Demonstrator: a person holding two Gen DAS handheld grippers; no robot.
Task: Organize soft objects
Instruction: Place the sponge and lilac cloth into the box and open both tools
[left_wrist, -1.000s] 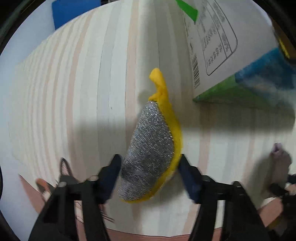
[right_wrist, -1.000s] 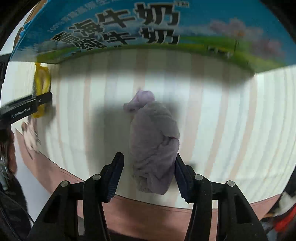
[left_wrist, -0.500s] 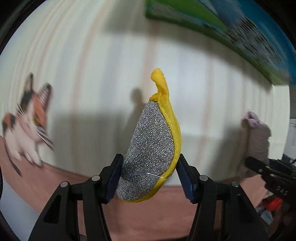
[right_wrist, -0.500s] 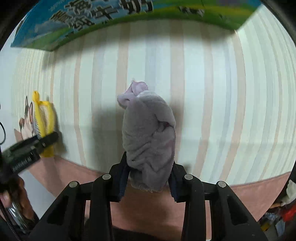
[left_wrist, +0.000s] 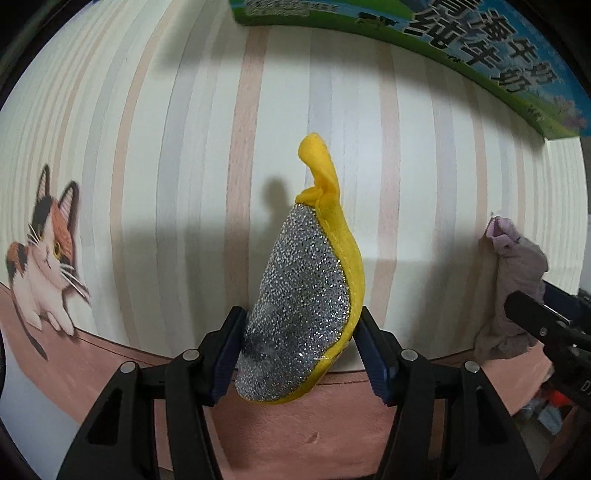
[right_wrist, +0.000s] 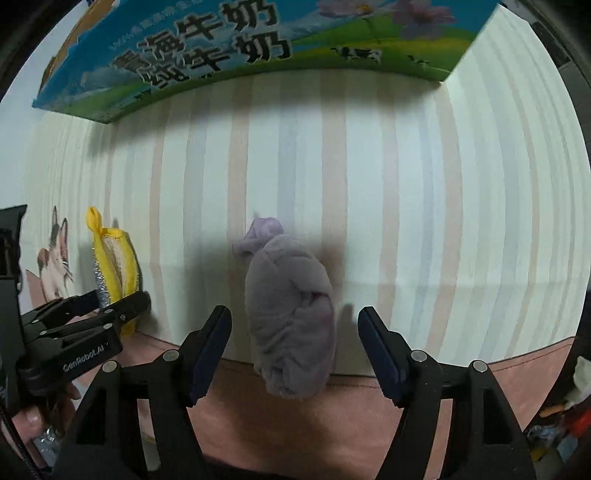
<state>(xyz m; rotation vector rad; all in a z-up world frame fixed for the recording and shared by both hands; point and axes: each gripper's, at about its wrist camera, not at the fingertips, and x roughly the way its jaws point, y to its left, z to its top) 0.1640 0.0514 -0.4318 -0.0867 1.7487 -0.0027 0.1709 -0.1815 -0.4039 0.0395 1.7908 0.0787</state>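
A yellow-edged, silver-glitter scouring pad (left_wrist: 310, 302) is pinched at its lower half by the left gripper (left_wrist: 299, 350) above the striped worktop (left_wrist: 184, 166); it looks light and squashy. The right gripper (right_wrist: 293, 349) is spread around a limp lilac cloth bundle (right_wrist: 291, 314), best taken mid-body.

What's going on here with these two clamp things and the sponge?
A person is sorting soft items with a handheld gripper in each hand. The left gripper is clamped on a yellow and silver scrubbing sponge. The right gripper stands open around a rolled purple cloth, its fingers clear of it on both sides. Below is a striped mat with a cat picture; a milk carton sits at the far edge.
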